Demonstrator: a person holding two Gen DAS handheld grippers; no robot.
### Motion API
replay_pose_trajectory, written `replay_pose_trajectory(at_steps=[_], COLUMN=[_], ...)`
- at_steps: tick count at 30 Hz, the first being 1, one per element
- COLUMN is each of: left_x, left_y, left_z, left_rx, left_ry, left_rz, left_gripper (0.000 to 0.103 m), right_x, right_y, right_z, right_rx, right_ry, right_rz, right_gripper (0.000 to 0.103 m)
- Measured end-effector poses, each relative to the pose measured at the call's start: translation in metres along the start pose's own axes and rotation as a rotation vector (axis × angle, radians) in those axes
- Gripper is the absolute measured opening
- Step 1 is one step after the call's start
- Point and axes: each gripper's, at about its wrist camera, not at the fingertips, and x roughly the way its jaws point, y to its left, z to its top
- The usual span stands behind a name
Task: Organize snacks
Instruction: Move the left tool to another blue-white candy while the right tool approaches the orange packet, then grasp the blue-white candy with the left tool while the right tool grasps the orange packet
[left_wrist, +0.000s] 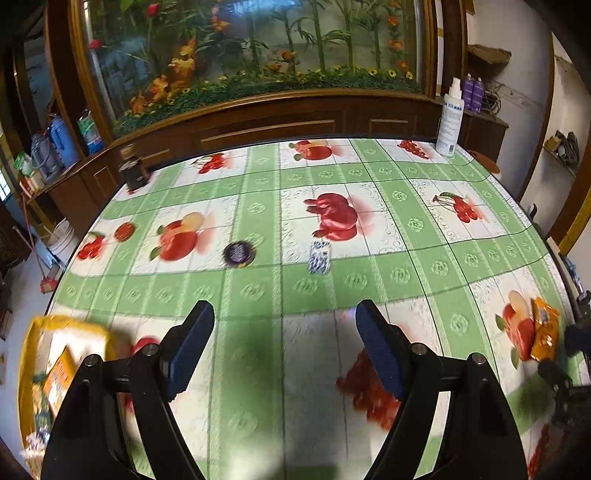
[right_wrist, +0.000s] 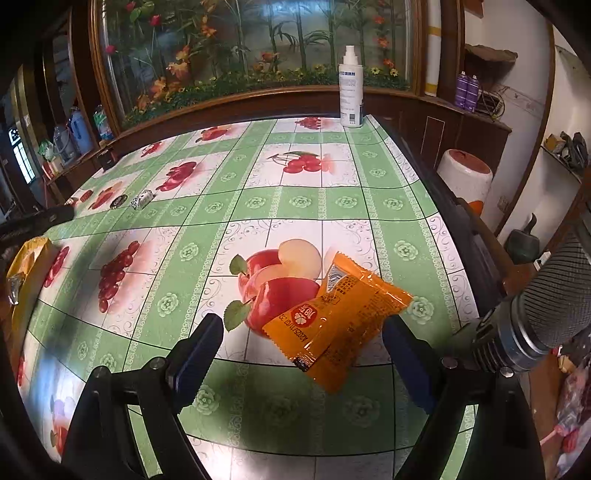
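Note:
An orange snack packet (right_wrist: 340, 321) lies on the fruit-print tablecloth, between and just ahead of my open right gripper (right_wrist: 306, 336); it also shows in the left wrist view (left_wrist: 545, 328) at the far right. My left gripper (left_wrist: 284, 321) is open and empty above the cloth. A yellow basket (left_wrist: 27, 365) holding snack packets sits at the table's left edge; it also shows in the right wrist view (right_wrist: 22, 273). A small blue-white wrapped snack (left_wrist: 319, 256) and a round dark purple snack (left_wrist: 239, 253) lie mid-table; both show in the right wrist view (right_wrist: 142, 199) (right_wrist: 119, 202).
A white spray bottle (right_wrist: 351, 88) stands at the table's far right corner. A dark small jar (left_wrist: 133, 171) stands at the far left corner. A wooden cabinet with an aquarium runs behind the table. A white stool (right_wrist: 467, 177) stands right of the table.

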Motion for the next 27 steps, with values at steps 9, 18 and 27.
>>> replay_pose_trajectory(at_steps=[9, 18, 27], left_x=[0.081, 0.089, 0.090], left_y=[-0.020, -0.018, -0.001], left_z=[0.022, 0.025, 0.023], left_rx=[0.027, 0.027, 0.007], left_ry=[0.115, 0.120, 0.111], left_rz=[-0.013, -0.132, -0.179], left_gripper=[0.079, 0.019, 0.018], right_x=[0.019, 0.030, 0.023], right_y=[0.015, 0.039, 0.001], right_z=[0.008, 0.004, 0.024], right_rx=[-0.058, -0.095, 0.138], right_ry=[0.046, 0.080, 0.009], right_rz=[-0.066, 0.083, 0.002], right_gripper=[0.090, 0.069, 0.089])
